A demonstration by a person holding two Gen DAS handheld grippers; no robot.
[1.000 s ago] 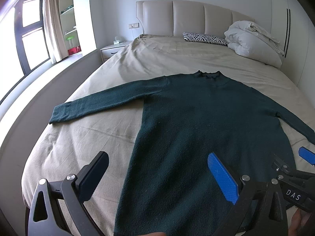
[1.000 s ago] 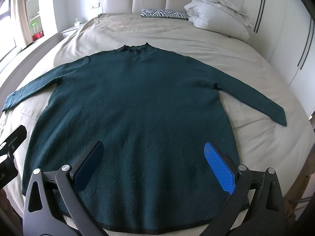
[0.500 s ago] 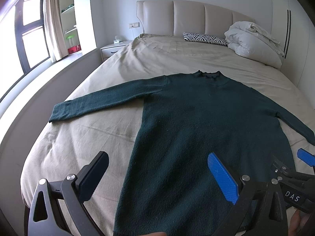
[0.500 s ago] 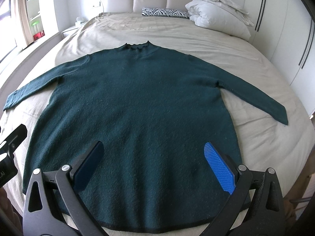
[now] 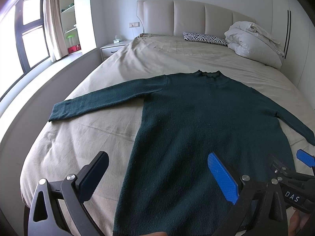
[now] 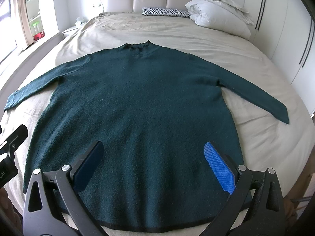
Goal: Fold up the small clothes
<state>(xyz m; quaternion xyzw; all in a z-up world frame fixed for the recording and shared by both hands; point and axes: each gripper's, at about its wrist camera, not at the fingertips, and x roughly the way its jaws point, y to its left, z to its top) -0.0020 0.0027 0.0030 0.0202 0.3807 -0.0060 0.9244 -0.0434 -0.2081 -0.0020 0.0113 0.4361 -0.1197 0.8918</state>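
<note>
On the beige bedsheet (image 6: pixel 265 74) lies the dark green sweater (image 6: pixel 137 102), spread flat, collar toward the headboard, hem nearest, sleeves stretched sideways. Both tools hang just short of the hem, fingers spread, empty: the right gripper (image 6: pixel 152 169) over its middle, the left gripper (image 5: pixel 157 177) by its left edge.

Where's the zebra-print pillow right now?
The zebra-print pillow lies at the head of the beige bed, against the headboard, just left of the bunched white duvet.

We saw a fuzzy matt knit sweater (image 6: pixel 137 102) on creased cotton-like sheet (image 6: pixel 256 137); ribbed blue pads (image 6: pixel 219 168) looked rubbery.
</note>
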